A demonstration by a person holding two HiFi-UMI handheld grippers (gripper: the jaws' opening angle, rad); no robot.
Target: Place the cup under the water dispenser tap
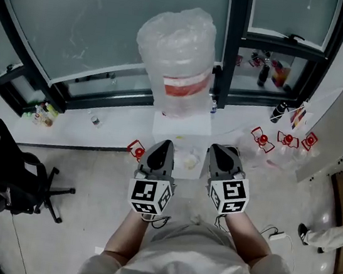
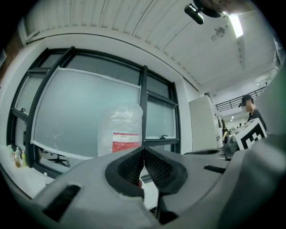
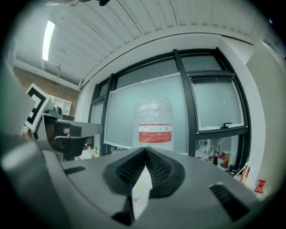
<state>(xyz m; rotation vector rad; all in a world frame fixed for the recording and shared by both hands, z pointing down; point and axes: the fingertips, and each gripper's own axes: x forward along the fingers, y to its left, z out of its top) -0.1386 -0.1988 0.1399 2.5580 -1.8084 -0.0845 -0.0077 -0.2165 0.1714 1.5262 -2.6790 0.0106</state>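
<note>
The water dispenser is a white cabinet below the window, topped by a big clear bottle wrapped in plastic with a red label. My left gripper and right gripper are held side by side just in front of it, both pointing level at it. The left gripper has its jaws shut with nothing between them, and the bottle stands beyond. The right gripper is also shut and empty, facing the bottle. No cup shows in any view, and the tap is hidden behind the grippers.
A black office chair stands at the left. Red-capped bottles lie on the floor at the right, another red item left of the dispenser. Bottles sit on the sill. A person's foot is at the right edge.
</note>
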